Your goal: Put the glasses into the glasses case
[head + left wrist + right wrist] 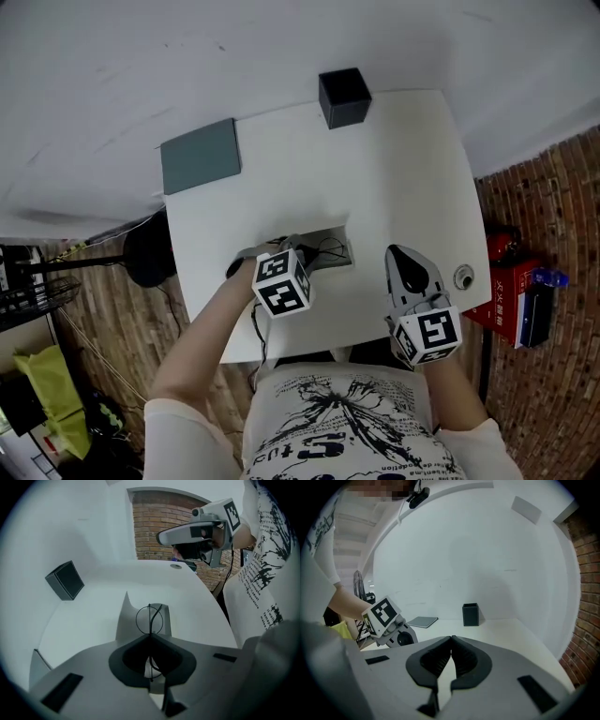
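In the head view a white table (pixel 375 169) holds a dark box (pixel 344 97) at its far edge and a flat grey slab (pixel 201 156) at the far left corner. Near the front edge lies an open white case (pixel 343 234). The left gripper (pixel 289 248) points at the case, and the dark wire of the glasses (pixel 328 251) shows just beyond its tips, over the case. The right gripper (pixel 396 255) hangs over the table to the right, apart from the case. A small round fitting (pixel 463 277) sits in the table near the right edge. A red box (pixel 506 291) stands on the brick floor beyond that edge.

In the left gripper view the jaws are pinched on the thin frame of the glasses. One round lens stands upright just past the tips, and more wire shows in the gap behind them. The walls of the case rise right behind the lens. The dark box is at the left, and the right gripper hangs in the air at the upper right, before a brick wall (pixel 154 527).

In the right gripper view the jaws meet at the tips with nothing between them. The left gripper shows low at the left with a hand on it. The slab and the dark box lie further off on the table.
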The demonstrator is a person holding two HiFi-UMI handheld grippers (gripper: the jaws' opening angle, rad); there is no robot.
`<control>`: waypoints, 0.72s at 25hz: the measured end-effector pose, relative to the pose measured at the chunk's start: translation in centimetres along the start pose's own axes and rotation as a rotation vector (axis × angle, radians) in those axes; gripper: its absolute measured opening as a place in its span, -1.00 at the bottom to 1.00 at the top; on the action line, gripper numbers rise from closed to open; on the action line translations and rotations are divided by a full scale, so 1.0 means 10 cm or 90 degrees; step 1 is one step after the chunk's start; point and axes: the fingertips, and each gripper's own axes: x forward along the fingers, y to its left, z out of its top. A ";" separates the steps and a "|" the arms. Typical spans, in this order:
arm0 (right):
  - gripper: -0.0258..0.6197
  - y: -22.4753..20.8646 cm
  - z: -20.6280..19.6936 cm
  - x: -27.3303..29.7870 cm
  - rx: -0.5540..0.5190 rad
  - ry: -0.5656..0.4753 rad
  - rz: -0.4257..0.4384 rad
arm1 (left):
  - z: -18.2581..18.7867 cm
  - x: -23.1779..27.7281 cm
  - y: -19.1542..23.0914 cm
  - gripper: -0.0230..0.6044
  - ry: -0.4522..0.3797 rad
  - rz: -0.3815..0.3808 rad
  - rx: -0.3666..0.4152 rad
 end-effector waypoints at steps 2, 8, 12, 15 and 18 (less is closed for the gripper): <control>-0.87 -0.02 -0.03 0.01 0.000 0.005 0.000 | -0.01 0.06 -0.02 -0.87 0.008 -0.018 -0.006; -0.87 -0.03 -0.11 0.04 -0.008 0.026 0.012 | -0.04 0.18 -0.04 -0.87 0.028 -0.049 -0.033; -0.87 -0.06 -0.15 0.06 -0.008 0.036 0.017 | -0.02 0.19 -0.02 -0.87 0.028 -0.052 -0.040; -0.87 -0.05 -0.13 0.06 -0.007 0.035 0.023 | -0.03 0.19 -0.03 -0.85 0.026 -0.045 -0.043; -0.87 -0.05 -0.08 0.03 -0.014 0.029 0.030 | -0.02 0.19 -0.07 -0.64 0.026 -0.032 -0.044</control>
